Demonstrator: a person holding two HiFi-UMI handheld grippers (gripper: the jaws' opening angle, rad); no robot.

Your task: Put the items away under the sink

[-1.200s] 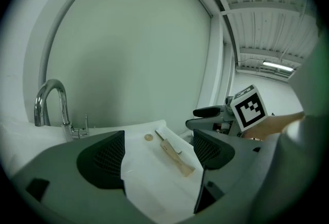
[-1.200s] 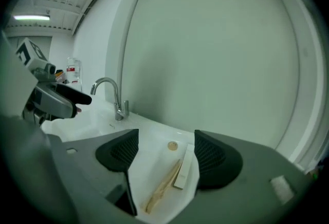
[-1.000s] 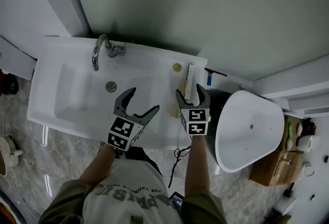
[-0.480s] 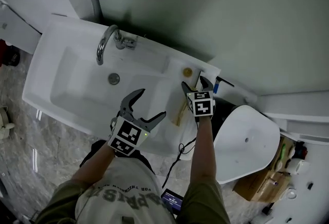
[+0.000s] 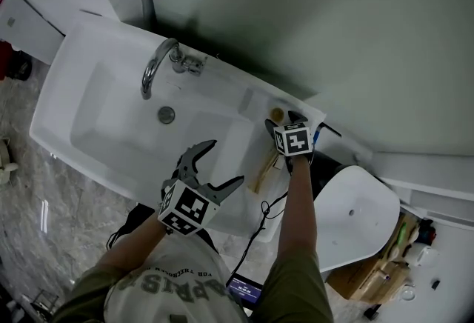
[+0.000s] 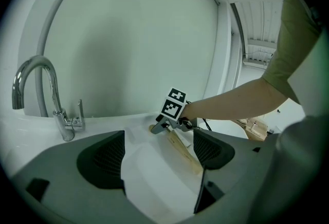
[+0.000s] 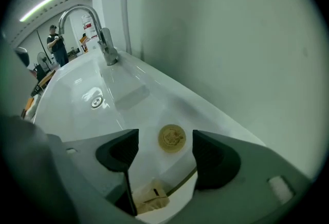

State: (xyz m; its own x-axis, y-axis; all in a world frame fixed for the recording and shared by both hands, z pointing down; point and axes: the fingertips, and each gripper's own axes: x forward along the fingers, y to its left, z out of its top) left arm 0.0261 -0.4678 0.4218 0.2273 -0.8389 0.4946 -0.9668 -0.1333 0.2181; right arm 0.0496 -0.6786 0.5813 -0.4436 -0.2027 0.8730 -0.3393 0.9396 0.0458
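Note:
A small round gold disc (image 5: 277,114) (image 7: 171,138) lies on the sink's back ledge, right of the basin. My right gripper (image 5: 285,119) (image 7: 164,155) is open, one jaw on each side of the disc, not touching it. A long wooden piece (image 5: 264,170) (image 6: 185,151) (image 7: 148,198) lies along the sink's right edge, just below that gripper. My left gripper (image 5: 224,163) (image 6: 159,159) hangs open over the basin's front right with nothing in it. The right gripper's marker cube (image 6: 174,106) shows in the left gripper view.
The white sink (image 5: 81,84) has a chrome faucet (image 5: 157,67) (image 6: 35,88) (image 7: 87,17) and a drain (image 5: 167,115) (image 7: 96,101). A white toilet lid (image 5: 355,214) stands right of it. A black cable (image 5: 259,219) hangs off the sink's front. A person (image 7: 55,43) stands far off.
My right gripper has reached forward along the sink's right edge to the back ledge and now straddles the gold disc. The left gripper stayed open over the basin.

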